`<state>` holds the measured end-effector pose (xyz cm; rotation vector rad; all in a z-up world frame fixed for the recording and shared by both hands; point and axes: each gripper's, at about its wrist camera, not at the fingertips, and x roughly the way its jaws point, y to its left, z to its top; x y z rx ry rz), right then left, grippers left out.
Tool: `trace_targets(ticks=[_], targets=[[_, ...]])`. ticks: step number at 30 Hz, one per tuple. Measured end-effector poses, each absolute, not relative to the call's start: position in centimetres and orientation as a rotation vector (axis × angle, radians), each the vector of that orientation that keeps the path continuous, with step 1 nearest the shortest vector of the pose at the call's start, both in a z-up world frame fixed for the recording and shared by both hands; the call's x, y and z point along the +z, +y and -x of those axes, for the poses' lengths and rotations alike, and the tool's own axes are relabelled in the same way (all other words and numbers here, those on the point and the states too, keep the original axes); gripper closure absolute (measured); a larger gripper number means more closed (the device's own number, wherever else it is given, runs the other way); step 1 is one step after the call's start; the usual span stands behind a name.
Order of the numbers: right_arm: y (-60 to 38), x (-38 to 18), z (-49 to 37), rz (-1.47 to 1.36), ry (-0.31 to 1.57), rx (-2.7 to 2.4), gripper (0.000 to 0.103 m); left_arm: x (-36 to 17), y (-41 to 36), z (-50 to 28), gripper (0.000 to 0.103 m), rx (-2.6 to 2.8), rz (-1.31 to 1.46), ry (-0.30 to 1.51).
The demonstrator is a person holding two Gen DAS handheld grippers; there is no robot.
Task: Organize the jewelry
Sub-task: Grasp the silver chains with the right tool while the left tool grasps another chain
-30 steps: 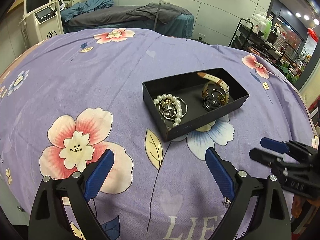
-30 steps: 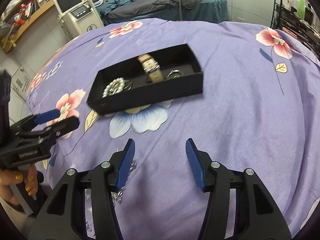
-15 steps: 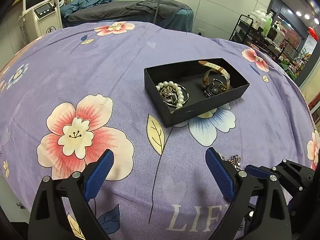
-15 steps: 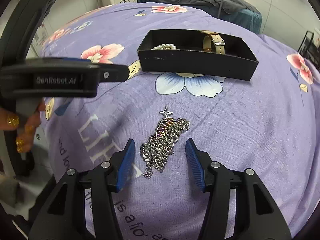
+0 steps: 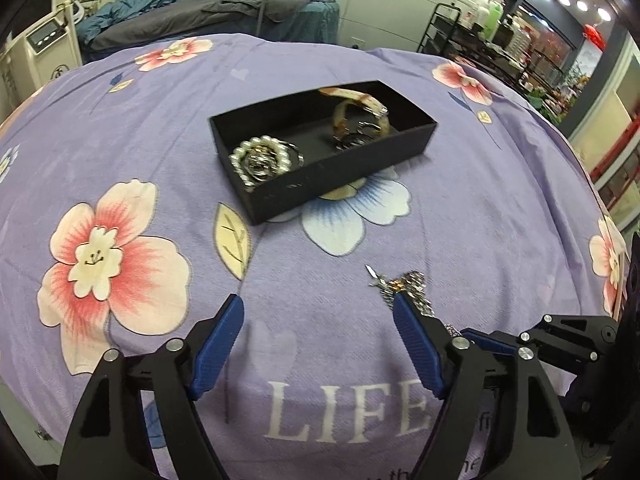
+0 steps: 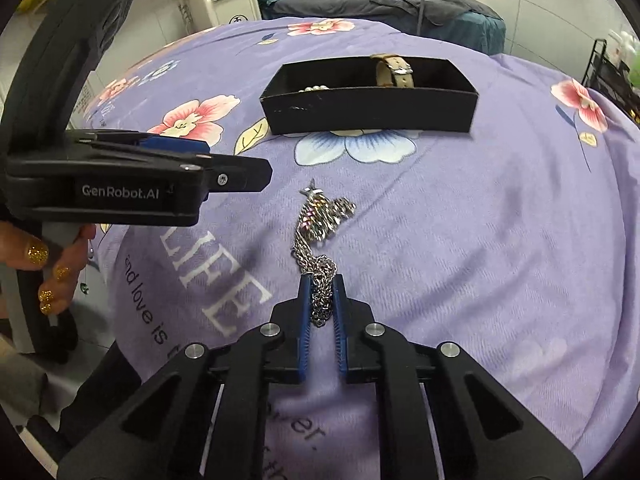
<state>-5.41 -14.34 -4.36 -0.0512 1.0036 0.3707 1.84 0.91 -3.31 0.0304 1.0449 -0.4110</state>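
From my right claw's view, the black rectangular box's [image 6: 372,108] front wall hides all but the top of the white pearl bracelet [image 6: 317,88] and the beige leather-strapped watch [image 6: 394,70].

Chain necklace [image 6: 318,236]: silver multi-strand links with an iridescent cluster and a small star charm at the far end; lies bunched on the purple floral cloth, near end pinched between two blue pads, well apart from the box.
Black box [image 5: 344,170]: open rectangular tray, sits flat on the cloth over a blue flower print.
Pearl bracelet [image 5: 261,159]: white beads in a ring around metal pieces, at the box's left end.
Watch [image 5: 360,114]: beige strap, stands on edge at the right end.
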Motion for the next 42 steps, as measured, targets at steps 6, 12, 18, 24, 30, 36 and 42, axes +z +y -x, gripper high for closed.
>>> trace_targets(ticks=[6, 12, 18, 24, 30, 36, 42], targets=[[-16.0, -4.2, 6.7, 0.019, 1.008, 0.350, 0.092, -3.2, -1.1, -1.0, 0.034, -0.478, -0.059, 1.059], [-17.2, -4.0, 7.5, -0.007, 1.015, 0.327, 0.092, -3.4, -3.1, -0.7, 0.035, -0.548, -0.049, 1.086], [-17.4, -4.0, 7.7, -0.015, 1.023, 0.330, 0.092, -4.7, -6.0, -1.1, 0.055, -0.597, -0.087, 1.140], [-17.5, -4.0, 7.8, -0.022, 1.026, 0.329, 0.092, -4.9, -6.7, -1.5, 0.071, -0.558, -0.079, 1.166], [-17.5, -4.1, 7.5, -0.023, 1.031, 0.338, 0.092, -5.0, -6.6, -1.5, 0.083, -0.535, -0.068, 1.168], [-17.5, -4.1, 7.5, -0.026, 1.034, 0.339, 0.092, -4.9, -6.4, -1.1, 0.088, -0.529, -0.046, 1.171], [-17.7, -3.9, 7.5, -0.048, 1.034, 0.342, 0.092, -4.6, -5.8, -0.8, 0.091, -0.531, -0.016, 1.173]])
